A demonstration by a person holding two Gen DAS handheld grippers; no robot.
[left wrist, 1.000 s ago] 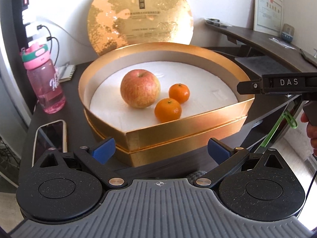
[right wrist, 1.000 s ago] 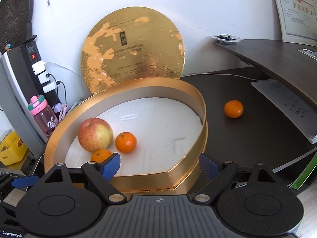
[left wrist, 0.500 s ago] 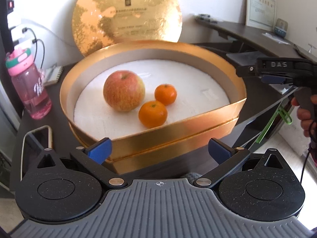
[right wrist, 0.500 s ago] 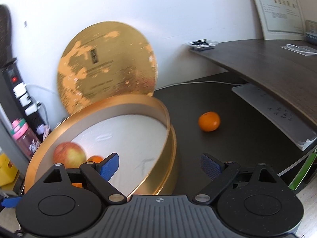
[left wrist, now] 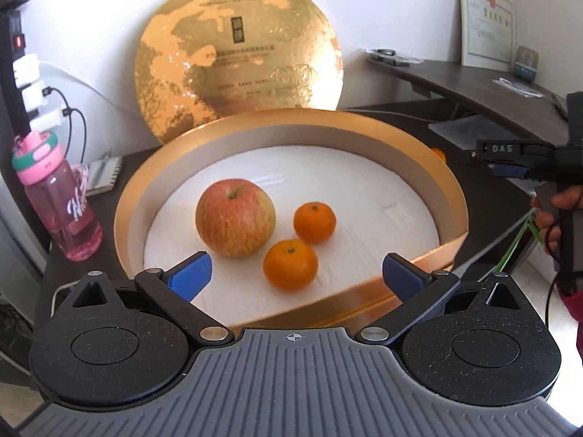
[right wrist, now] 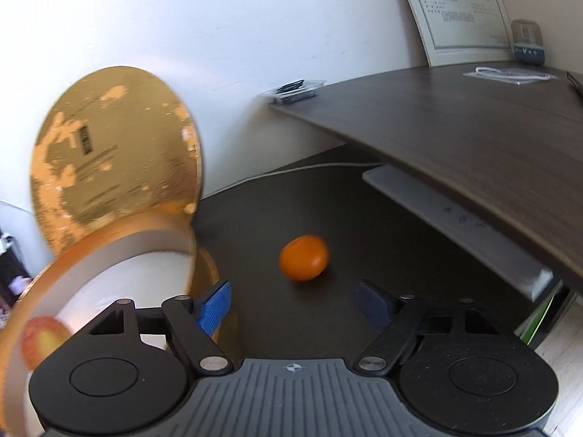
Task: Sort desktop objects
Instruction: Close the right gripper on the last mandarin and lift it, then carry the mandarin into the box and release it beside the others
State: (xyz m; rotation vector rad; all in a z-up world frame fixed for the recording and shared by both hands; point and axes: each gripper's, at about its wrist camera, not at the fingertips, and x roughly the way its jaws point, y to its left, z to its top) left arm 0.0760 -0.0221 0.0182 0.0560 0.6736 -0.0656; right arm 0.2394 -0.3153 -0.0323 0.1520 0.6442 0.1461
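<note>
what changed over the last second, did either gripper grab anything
No grab. The right gripper swung right, away from the gold box, and now faces the loose tangerine on the desk, jaws open around nothing. The left gripper eased closer over the box rim, also open. The apple and two tangerines in the box stayed put.

Bright daylight, fisheye warp, right-view blur

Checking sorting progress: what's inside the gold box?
The gold box holds an apple and two tangerines on white lining. Its near wall hides nothing obvious.
</note>
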